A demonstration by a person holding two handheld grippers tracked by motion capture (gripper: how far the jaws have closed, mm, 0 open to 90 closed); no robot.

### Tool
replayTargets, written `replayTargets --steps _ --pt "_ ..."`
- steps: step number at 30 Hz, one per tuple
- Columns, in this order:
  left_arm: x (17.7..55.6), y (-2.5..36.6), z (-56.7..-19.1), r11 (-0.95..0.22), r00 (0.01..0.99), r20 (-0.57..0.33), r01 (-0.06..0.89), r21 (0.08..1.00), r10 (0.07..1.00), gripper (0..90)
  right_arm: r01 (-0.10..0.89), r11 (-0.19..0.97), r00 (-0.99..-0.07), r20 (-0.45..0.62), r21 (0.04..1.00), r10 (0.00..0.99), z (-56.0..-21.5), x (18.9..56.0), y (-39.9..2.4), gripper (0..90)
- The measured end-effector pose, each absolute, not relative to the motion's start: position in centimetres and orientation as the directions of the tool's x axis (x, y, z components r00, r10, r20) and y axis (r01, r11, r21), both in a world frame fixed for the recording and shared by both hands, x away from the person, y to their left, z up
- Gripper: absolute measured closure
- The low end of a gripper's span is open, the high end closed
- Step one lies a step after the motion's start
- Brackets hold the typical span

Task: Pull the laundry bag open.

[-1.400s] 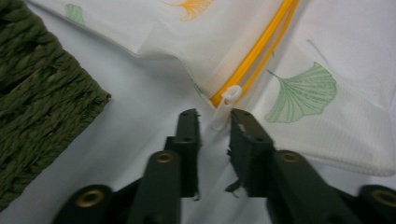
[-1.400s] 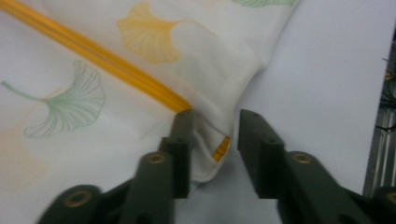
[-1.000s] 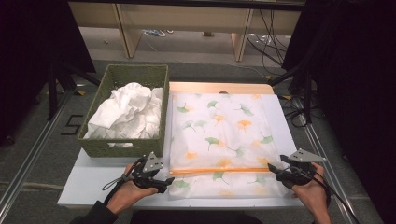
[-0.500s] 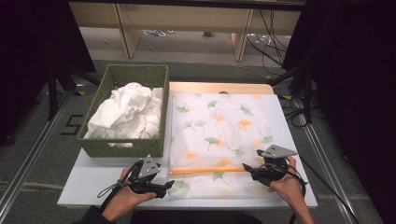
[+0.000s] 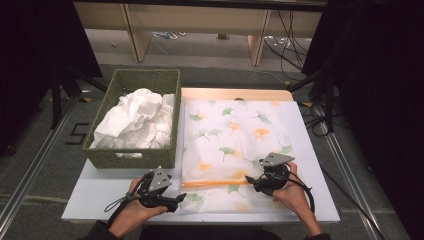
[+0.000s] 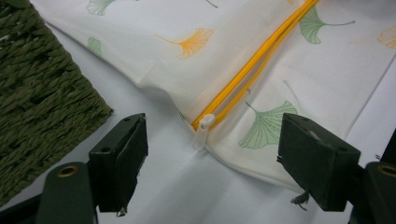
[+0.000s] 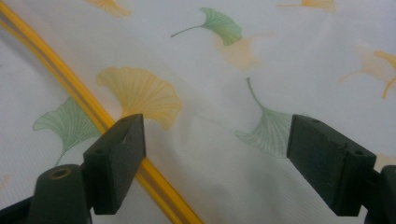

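A white mesh bag point(image 5: 235, 135) printed with ginkgo leaves lies flat on the white board. An orange zipper point(image 5: 215, 182) runs across its near end. My left gripper point(image 5: 177, 200) stands open at the bag's near left corner. The white zipper pull point(image 6: 204, 128) lies between its jaws point(image 6: 210, 158), untouched. My right gripper point(image 5: 250, 182) hovers open over the bag's near right part; its jaws point(image 7: 215, 158) straddle bare fabric, with the zipper point(image 7: 70, 79) passing under the left one. Both pairs of jaws have just been opening, gripping nothing.
A green woven basket point(image 5: 130, 157) holding crumpled white cloth point(image 5: 137, 120) stands on the board point(image 5: 100, 195) left of the bag, close to my left gripper. Cables trail on the floor to the right and behind the table.
My right gripper has slid left from the bag's right edge onto the bag, and its jaws have spread. The left gripper has stayed by the zipper's left end.
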State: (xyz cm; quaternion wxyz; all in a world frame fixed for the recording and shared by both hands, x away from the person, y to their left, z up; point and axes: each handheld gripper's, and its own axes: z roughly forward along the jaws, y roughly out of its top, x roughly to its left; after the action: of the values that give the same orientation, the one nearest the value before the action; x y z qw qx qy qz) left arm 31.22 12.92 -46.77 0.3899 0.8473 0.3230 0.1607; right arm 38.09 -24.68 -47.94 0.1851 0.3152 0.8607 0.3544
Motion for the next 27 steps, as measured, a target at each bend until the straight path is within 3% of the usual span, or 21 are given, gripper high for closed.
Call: replayTargets --steps 14,22,27 --pt "31.4 12.9 -47.0 -0.504 0.741 0.036 0.419 0.755 0.671 24.9 0.369 0.649 -0.797 -0.133 0.665 0.589 -48.6 38.3 -23.3 20.8" --pt "31.4 12.9 -46.9 -0.503 0.738 0.037 0.422 0.755 0.674 25.2 0.316 0.68 -0.747 -0.267 0.662 0.608 -48.4 39.0 -23.1 42.9" --pt "31.6 12.9 -47.0 -0.511 0.742 0.042 0.418 0.751 0.669 25.3 0.32 0.686 -0.752 -0.266 0.654 0.603 -48.5 39.5 -22.8 59.2"
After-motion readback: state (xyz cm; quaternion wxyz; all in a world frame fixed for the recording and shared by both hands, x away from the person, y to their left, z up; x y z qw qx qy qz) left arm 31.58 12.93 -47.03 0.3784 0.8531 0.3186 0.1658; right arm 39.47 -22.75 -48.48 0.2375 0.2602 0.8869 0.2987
